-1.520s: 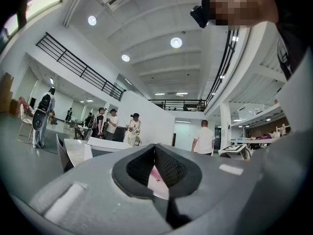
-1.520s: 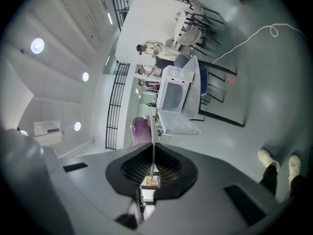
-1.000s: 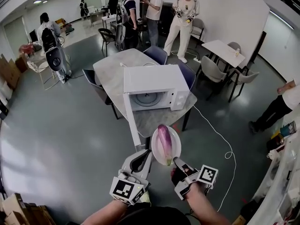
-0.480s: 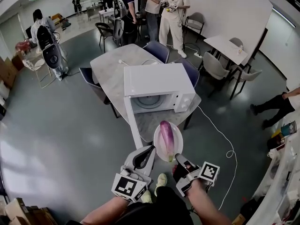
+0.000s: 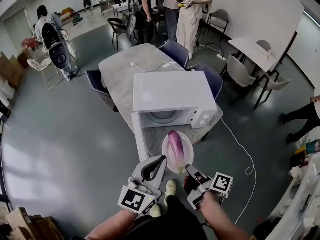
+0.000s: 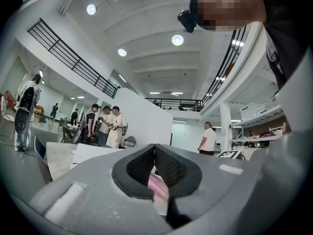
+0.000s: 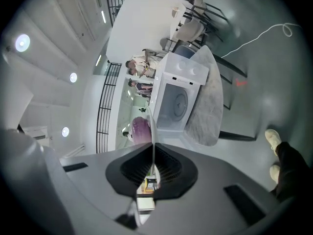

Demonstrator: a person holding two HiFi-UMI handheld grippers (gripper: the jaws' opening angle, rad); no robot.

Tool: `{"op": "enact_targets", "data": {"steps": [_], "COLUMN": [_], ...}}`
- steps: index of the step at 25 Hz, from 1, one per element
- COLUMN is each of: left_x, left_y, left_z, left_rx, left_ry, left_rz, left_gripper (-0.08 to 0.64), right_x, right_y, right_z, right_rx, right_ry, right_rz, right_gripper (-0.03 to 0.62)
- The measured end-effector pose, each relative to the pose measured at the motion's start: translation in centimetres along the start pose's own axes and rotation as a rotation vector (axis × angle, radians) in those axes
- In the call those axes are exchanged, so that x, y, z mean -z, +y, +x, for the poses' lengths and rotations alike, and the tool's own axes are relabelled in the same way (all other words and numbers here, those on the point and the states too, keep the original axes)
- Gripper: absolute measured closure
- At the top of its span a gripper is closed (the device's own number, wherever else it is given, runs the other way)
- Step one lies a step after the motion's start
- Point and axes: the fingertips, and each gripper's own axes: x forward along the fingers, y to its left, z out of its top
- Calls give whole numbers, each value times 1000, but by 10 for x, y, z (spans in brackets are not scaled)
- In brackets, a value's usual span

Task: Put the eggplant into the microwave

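- I had my right hand-held gripper pinching the white plate at its 5 o'clock rim; the eggplant lay on it;
- The plate hung at 6 o'clock of the open microwave on the bench;
- My left hand-held gripper was pressed together beside the 7 o'clock rim.

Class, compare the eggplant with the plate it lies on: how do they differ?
The eggplant is purple; the plate is white. The eggplant is long and tapered; the plate is round and shallow. The eggplant lies on the plate; the plate is clamped at its rim by the right gripper. Both are in front of the open microwave.
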Motion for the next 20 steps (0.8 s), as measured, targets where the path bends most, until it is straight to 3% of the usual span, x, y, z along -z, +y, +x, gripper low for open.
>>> {"op": "enact_targets", "data": {"steps": [13,20], "left_x": [27,34], "left_y": [51,73], "left_z": [81,101], "left_rx": [-79,-18], "left_ry": [49,54], "left_rz": [-18,-39], "left_gripper": [551,551], "right_x": [-63,-73], "right_y": [-43,-71], "right_z": [78,115], "right_rx": [52,105], "right_ry": [108,68], "right_rz": [12,23], "right_gripper": [575,575]}}
